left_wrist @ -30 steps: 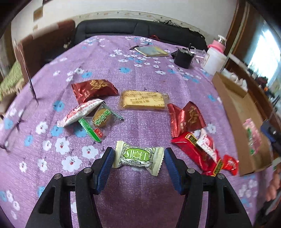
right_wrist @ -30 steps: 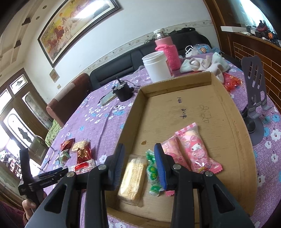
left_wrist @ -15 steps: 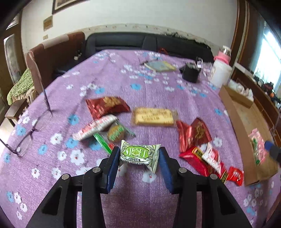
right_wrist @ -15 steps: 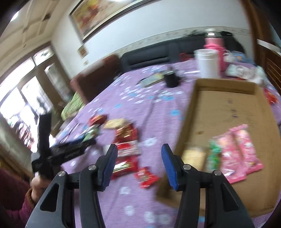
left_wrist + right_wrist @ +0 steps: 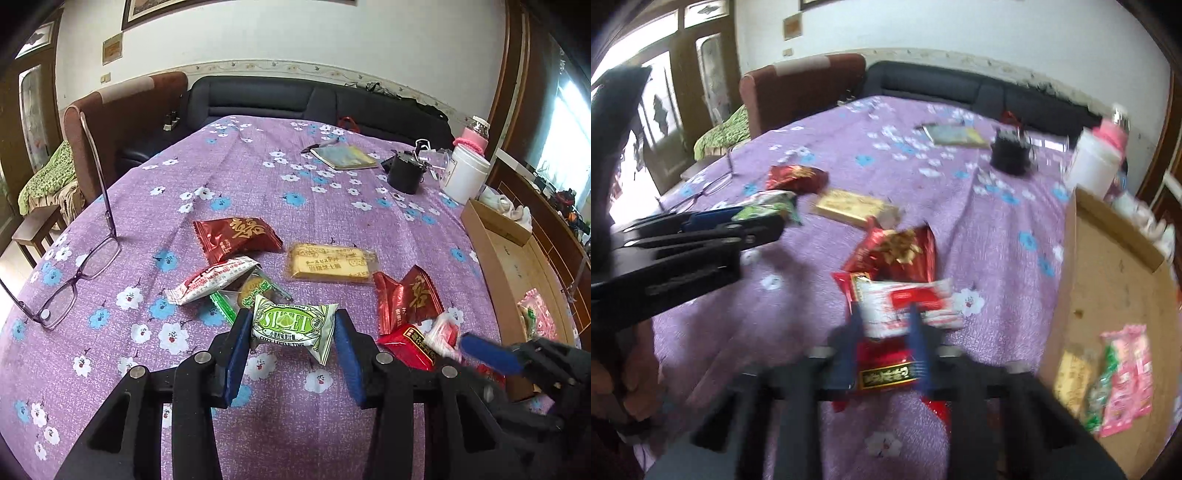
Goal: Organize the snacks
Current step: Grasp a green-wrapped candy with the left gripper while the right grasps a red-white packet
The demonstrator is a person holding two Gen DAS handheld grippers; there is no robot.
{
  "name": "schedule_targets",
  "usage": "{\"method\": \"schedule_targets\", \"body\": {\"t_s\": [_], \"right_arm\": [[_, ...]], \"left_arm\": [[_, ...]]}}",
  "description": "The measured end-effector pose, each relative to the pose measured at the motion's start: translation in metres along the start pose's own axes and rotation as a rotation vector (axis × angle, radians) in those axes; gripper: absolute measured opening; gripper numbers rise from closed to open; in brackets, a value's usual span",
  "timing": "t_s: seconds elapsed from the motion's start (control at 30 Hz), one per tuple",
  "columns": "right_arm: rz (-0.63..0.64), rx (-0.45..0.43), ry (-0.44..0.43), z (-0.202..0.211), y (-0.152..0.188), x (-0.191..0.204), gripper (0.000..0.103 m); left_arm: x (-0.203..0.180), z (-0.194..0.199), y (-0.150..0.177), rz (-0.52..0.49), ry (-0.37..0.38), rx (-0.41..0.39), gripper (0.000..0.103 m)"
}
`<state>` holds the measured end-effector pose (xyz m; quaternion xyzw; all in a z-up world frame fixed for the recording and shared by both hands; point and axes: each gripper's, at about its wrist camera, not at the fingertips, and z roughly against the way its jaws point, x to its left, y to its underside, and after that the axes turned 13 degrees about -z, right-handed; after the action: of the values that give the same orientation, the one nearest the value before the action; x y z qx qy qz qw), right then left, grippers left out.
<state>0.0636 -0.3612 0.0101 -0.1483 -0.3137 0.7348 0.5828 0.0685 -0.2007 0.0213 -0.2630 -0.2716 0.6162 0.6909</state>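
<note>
Purple-clothed counter (image 5: 258, 177) carries loose snacks near its right edge beside the box (image 5: 1115, 280): left fingers (image 5: 236, 347) clench the green pack (image 5: 293, 326), right fingers (image 5: 918, 350), blurred, seemingly clamp a red pack (image 5: 882, 363) beneath a white one (image 5: 908, 302), which may drag along.

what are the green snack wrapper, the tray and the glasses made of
Green snack wrapper: thin plastic film, it seems, glossy and printed, with crimped, zigzag-cut ends. Tray: brown corrugated cardboard by its look, matte, with raw cut edges and folded-up walls. Glasses: translucent purple frame, likely plastic, with a smooth sheen; clear lenses, whether glass or plastic I cannot tell.
</note>
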Motion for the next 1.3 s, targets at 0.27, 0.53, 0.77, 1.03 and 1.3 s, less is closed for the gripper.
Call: {"method": "schedule_targets", "body": {"t_s": [0.27, 0.53, 0.77, 1.03, 1.3], "right_arm": [[-0.125, -0.049, -0.095, 0.016, -0.004, -0.03, 0.0], [-0.291, -0.021, -0.111, 0.014, -0.016, -0.061, 0.02], [-0.441, 0.131, -0.153, 0.009, -0.021, -0.067, 0.04], [-0.479, 0.221, 0.026, -0.018, -0.034, -0.056, 0.048], [-0.386, 0.209, 0.181, -0.052, -0.061, -0.038, 0.062]], "left_arm": [[-0.006, 0.0, -0.003, -0.014, -0.01, -0.011, 0.047], [-0.003, -0.006, -0.003, -0.002, -0.01, 0.003, 0.047], [-0.004, -0.004, -0.003, -0.008, -0.015, -0.005, 0.047], [0.0, -0.001, -0.002, 0.013, 0.004, -0.009, 0.047], [0.001, -0.001, -0.001, 0.016, 0.013, -0.004, 0.047]]}}
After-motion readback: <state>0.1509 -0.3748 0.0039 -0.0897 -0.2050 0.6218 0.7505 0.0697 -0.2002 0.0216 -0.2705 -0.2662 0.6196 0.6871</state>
